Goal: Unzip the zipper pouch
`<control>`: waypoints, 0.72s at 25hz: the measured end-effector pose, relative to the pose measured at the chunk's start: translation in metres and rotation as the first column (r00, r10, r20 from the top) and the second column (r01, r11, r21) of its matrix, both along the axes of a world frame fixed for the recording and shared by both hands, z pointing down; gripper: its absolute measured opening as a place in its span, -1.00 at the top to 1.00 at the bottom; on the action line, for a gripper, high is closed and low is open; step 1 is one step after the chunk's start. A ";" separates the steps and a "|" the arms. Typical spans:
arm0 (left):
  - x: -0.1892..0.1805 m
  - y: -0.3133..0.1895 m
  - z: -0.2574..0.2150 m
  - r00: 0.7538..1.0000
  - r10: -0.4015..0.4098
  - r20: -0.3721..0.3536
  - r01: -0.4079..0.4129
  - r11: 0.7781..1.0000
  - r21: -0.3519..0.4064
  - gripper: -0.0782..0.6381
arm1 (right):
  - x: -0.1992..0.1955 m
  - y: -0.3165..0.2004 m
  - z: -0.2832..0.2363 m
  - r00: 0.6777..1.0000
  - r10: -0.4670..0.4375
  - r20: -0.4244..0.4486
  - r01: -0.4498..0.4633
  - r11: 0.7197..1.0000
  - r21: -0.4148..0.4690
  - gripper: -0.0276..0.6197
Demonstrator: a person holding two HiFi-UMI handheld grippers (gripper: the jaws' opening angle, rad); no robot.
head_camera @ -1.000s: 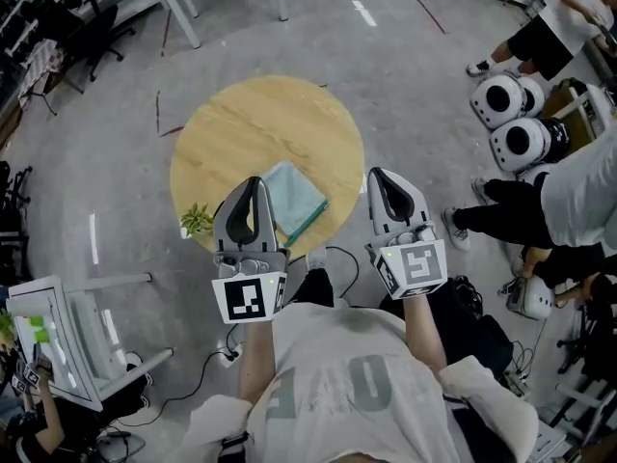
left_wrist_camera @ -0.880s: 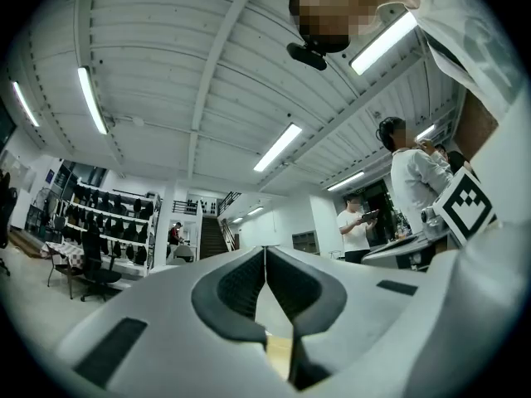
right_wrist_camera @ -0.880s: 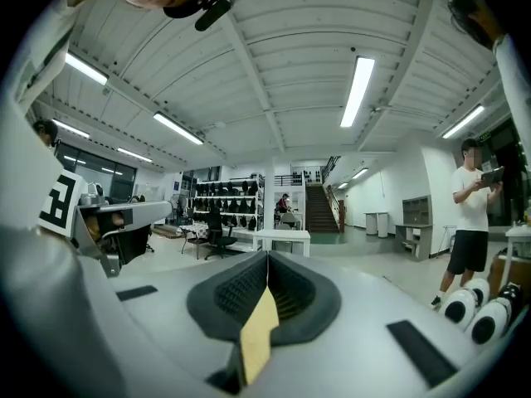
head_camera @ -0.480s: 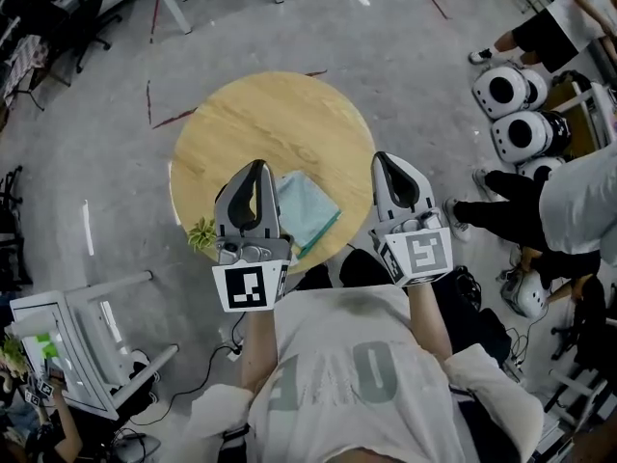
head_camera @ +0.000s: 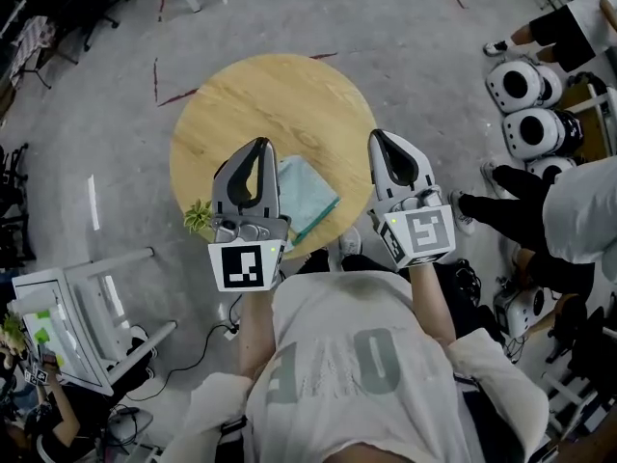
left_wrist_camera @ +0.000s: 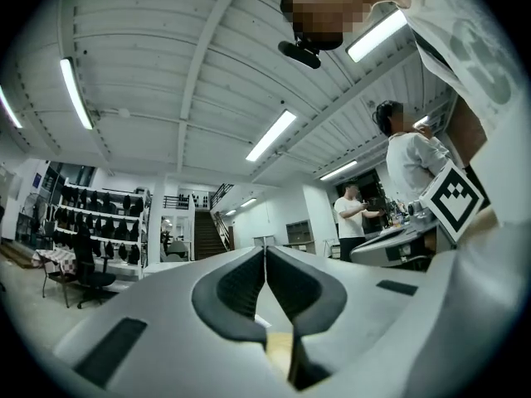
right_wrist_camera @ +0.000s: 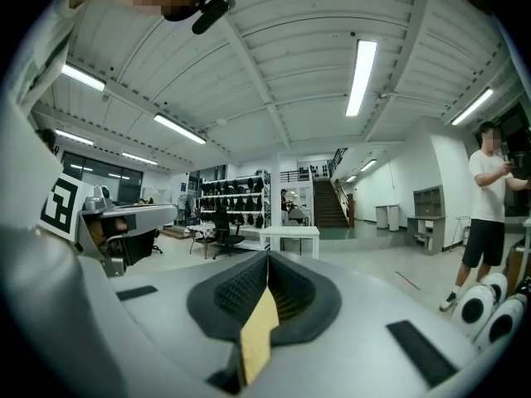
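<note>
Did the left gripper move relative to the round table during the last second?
Yes. The left gripper has gone forward: its tip now lies farther in from the near edge of the round table.

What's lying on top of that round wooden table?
A teal pouch lies by the table's near edge, its left part covered by the left hand-held gripper. A small green plant shows at the rim; whether it stands on the table cannot be told.

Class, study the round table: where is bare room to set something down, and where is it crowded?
The table is bare across its far half, beyond the pouch. The near edge is crowded: pouch, small plant, left gripper above.
</note>
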State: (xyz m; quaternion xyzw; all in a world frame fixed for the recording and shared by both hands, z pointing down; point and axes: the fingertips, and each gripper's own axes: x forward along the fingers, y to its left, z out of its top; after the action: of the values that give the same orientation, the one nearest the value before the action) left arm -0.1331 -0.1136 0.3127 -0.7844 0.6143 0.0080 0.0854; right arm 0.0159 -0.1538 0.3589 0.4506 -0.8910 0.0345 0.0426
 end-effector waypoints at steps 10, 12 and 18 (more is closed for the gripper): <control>0.029 0.008 0.061 0.990 0.117 0.080 -0.106 0.986 -0.127 0.67 | 0.025 -0.002 0.016 1.000 0.001 0.003 0.000 0.999 -0.035 0.82; 0.030 0.017 0.088 0.988 0.122 0.093 -0.104 0.977 -0.185 0.62 | 0.026 0.001 0.020 1.000 -0.006 0.001 0.006 0.999 -0.046 0.82; 0.065 0.020 0.143 0.917 0.335 0.217 -0.244 0.901 -0.359 0.50 | 0.026 0.005 0.031 0.999 -0.031 -0.009 0.030 0.998 -0.060 0.82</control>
State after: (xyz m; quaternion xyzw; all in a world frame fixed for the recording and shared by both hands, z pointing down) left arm -0.0682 -0.0936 0.4555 -0.8643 0.4648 -0.1887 0.0370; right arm 0.0417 -0.1484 0.3898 0.4355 -0.8962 0.0585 0.0611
